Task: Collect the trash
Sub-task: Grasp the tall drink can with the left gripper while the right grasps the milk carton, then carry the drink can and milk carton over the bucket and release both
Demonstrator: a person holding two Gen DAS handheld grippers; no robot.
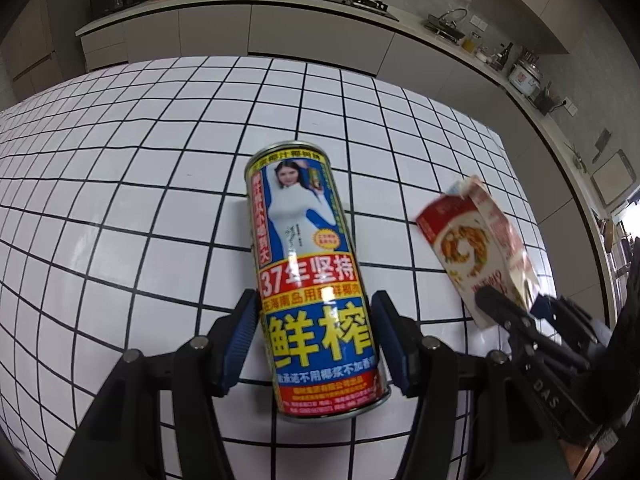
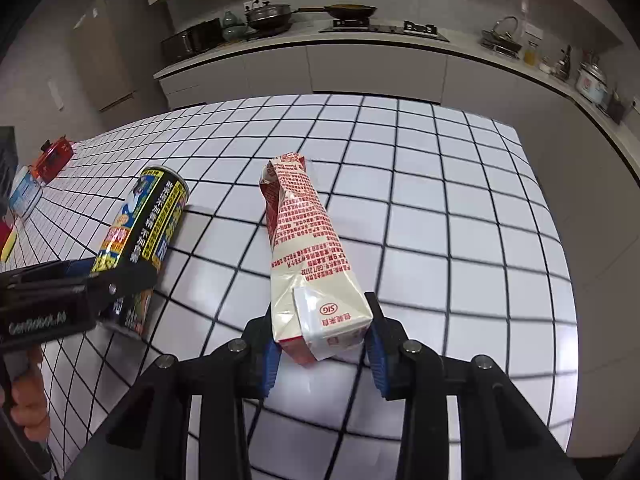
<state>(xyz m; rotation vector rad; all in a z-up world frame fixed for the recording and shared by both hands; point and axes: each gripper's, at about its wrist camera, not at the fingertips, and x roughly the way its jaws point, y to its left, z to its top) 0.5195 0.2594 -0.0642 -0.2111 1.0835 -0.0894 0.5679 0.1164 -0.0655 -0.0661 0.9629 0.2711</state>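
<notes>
A tall drink can [image 1: 316, 284] with a blue, red and yellow label sits between the blue pads of my left gripper [image 1: 316, 336], which is shut on its lower half and holds it tilted over the white tiled table [image 1: 160, 160]. The can also shows in the right wrist view [image 2: 140, 232], with the left gripper [image 2: 120, 284] on it. My right gripper [image 2: 320, 344] is shut on the base of a crumpled red-and-white milk carton [image 2: 308, 256], which points away over the table. The carton also shows in the left wrist view [image 1: 480, 248], with the right gripper [image 1: 520, 312].
The table's right edge [image 2: 552, 216] drops to a grey floor. A red object [image 2: 54, 156], a white-and-blue container [image 2: 24, 192] and a yellow item [image 2: 8, 240] sit at the table's far left. A kitchen counter [image 2: 360, 40] with pans and a stove runs behind.
</notes>
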